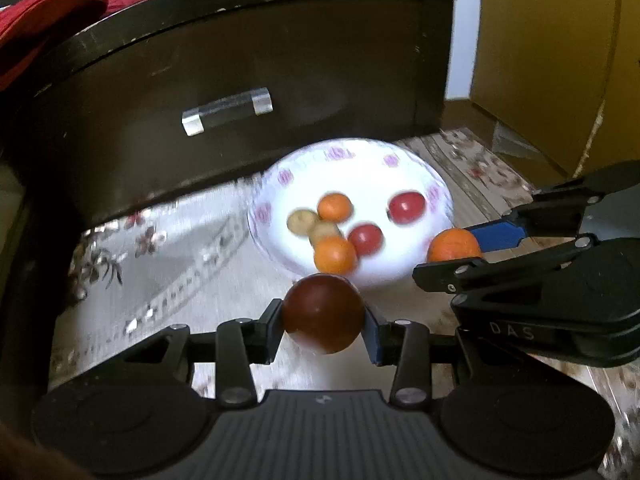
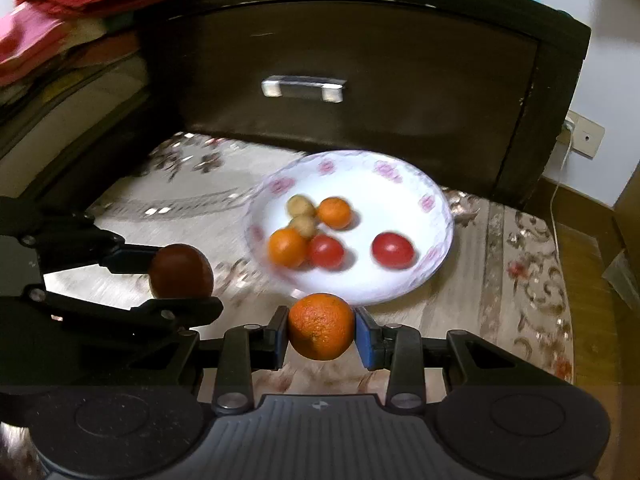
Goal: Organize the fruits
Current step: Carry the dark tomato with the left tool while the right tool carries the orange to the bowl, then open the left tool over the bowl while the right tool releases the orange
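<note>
Fruit is split between the plate [image 2: 436, 240] and the two grippers. On the plate, mid-frame in both views, lie two oranges [image 2: 334, 212], two red fruits [image 2: 392, 250] and two small tan ones [image 2: 301, 206], bunched toward its left half, so the right side has room.

In the left wrist view the left gripper [image 1: 324, 316] has its fingers closed on a dark red fruit [image 1: 323, 313], held at bottom center just short of the plate's near rim. In the right wrist view the right gripper [image 2: 321, 328] has its fingers closed on a big orange [image 2: 321, 326], likewise at the near rim. Each fruit is pinched across its widest part, which looks like the steadiest hold for something round.

Both seem raised off the floral cloth [image 2: 520, 280] on the surface, in front of a dark drawer [image 2: 360, 80]. My guess is they're headed onto the plate; the background is blurred, so exact heights are unclear.
</note>
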The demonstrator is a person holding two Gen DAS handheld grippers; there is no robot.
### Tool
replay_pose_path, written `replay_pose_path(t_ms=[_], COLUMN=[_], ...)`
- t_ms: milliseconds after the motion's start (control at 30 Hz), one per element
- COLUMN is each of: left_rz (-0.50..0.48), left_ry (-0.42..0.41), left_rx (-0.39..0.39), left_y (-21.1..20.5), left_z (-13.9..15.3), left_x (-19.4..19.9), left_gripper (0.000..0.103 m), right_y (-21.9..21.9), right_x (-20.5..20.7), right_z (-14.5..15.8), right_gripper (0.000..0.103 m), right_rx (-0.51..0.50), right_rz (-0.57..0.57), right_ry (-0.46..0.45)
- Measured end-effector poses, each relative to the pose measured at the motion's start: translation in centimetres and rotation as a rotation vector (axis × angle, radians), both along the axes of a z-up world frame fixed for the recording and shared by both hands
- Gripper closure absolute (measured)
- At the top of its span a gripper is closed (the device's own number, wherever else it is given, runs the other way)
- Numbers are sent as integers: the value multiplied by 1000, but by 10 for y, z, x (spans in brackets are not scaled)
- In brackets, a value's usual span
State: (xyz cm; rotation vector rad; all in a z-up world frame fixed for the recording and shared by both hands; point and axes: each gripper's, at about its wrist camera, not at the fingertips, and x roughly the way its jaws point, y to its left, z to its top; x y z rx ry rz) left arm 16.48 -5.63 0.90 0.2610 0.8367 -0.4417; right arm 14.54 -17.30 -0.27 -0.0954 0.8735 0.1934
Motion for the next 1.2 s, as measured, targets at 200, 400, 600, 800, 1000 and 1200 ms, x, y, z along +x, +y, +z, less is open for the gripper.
replay_pose_path(t_ms=[200,400,600,800,1000,1200], left_rz=[12,11,17,19,21,21], left_ry=[-24,-42,-35,-31,-35,-29], left_rx=[1,23,20,17,28,23], left_y=[-10,-23,-27,-26,-26,-26], left_z=[-3,-7,-15,-21,-22,-22], left_x=[36,67,86,96,96,97], left_gripper=[57,57,58,58,57,56], right_y=[-12,-23,-31,-32,-34,-35], right_x=[37,71,94,107,112,112], right_z=[-1,-6,-13,-18,-21,-21], right_gripper=[71,70,70,69,68,66], right_rx=[-7,-7,-10,-13,8,7], right_rz=[-24,-40,-34,-19,-14,-13], right_ry=[-27,-48,-47,-56,-51,-53])
